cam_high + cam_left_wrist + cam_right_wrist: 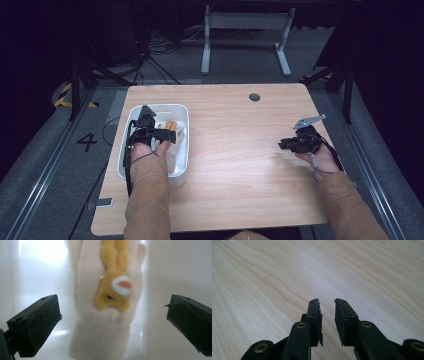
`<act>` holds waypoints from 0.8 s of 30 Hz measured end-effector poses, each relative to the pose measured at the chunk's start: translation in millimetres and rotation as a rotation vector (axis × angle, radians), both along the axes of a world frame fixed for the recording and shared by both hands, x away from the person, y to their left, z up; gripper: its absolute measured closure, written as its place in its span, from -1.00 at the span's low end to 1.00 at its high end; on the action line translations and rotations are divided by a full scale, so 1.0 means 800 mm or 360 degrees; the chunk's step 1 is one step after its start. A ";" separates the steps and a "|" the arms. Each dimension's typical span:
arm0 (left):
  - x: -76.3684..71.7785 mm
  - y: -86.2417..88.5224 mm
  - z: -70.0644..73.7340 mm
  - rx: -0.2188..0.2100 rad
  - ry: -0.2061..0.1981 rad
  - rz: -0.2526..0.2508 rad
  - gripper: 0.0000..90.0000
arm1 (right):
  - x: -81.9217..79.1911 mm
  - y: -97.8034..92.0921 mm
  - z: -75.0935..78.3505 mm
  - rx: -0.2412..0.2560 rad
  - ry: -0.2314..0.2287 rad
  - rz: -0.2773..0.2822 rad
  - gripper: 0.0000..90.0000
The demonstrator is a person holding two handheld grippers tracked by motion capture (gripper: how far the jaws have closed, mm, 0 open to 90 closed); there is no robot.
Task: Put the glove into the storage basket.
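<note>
Cream knitted glove with a tan plush rabbit sewn on its back [107,302] lies flat in the white rectangular plastic tray [184,114], which sits at the left side of the pale wood-grain table [240,165]. In the left gripper view the ribbed cuff is nearest the camera and the fingers point away. Judged soft, light and limp: it should bunch and drape when lifted, with no risk of breakage. The knit should give the pads good friction, though the glossy tray floor underneath may let the glove slide if pushed sideways. Best hold is probably the cuff, where the fabric is doubled and thicker; the plush rabbit is a second option but may stretch its stitching. Left gripper [112,322] hovers over the glove inside the tray, jaws spread wide to either side of the cuff, touching nothing. Right gripper [327,315] is well apart, low over bare table at the right side, jaws drawn to a narrow gap with nothing between them.
</note>
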State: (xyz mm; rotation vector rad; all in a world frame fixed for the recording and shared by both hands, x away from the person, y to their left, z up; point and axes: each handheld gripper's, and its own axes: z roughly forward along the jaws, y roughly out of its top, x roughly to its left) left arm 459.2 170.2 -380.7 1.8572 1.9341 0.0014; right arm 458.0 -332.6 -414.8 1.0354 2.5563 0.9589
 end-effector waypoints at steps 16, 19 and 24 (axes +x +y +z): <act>-0.057 -0.016 0.051 -0.0239 -0.0492 -0.0356 -0.77 | -0.009 -0.013 0.014 0.0049 -0.0057 -0.0030 0.62; -0.067 -0.034 0.057 -0.0261 -0.0588 -0.0461 -0.74 | -0.015 -0.017 0.018 0.0056 -0.0077 -0.0023 0.62; -0.080 -0.078 0.058 -0.0350 -0.0730 -0.0670 -0.73 | -0.016 -0.019 0.022 0.0072 -0.0091 -0.0025 0.62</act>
